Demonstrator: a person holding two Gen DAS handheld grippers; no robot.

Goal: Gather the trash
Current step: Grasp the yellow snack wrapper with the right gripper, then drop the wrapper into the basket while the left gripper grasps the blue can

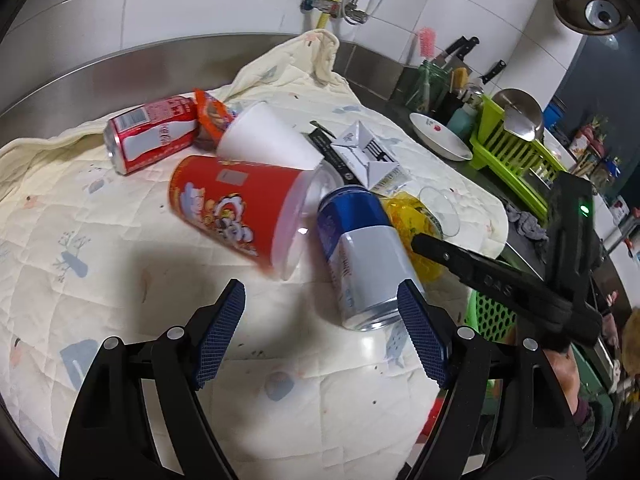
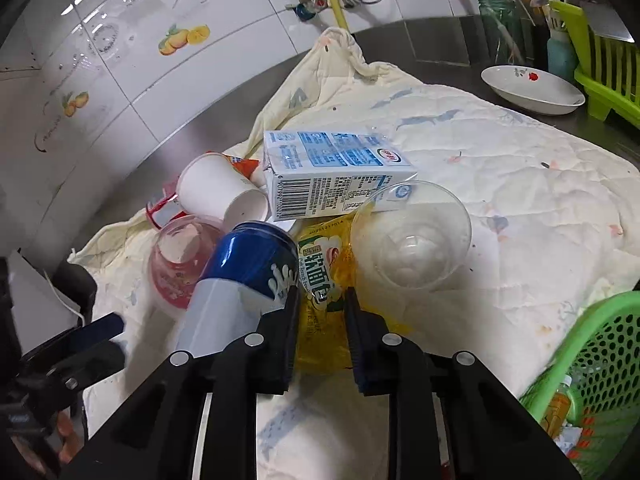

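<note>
Trash lies piled on a quilted cloth (image 1: 80, 216). My left gripper (image 1: 320, 336) is open, low over the cloth, its right pad next to the base of a blue and silver can (image 1: 364, 256). A red plastic cup (image 1: 236, 212), a white paper cup (image 1: 268, 136), a red cola can (image 1: 152, 132) and a milk carton (image 1: 368, 152) lie beyond. My right gripper (image 2: 322, 312) has its jaws partly closed around a yellow bread wrapper (image 2: 324, 280), beside the blue can (image 2: 240, 280). A clear plastic cup (image 2: 412, 236) and the carton (image 2: 336, 172) lie just ahead.
A green mesh basket (image 2: 592, 364) with some trash stands at the cloth's right edge. A white bowl (image 2: 532, 88), a green dish rack (image 2: 604, 68) and a jar of utensils (image 2: 500, 28) stand at the back right. A steel backsplash and tiled wall run behind.
</note>
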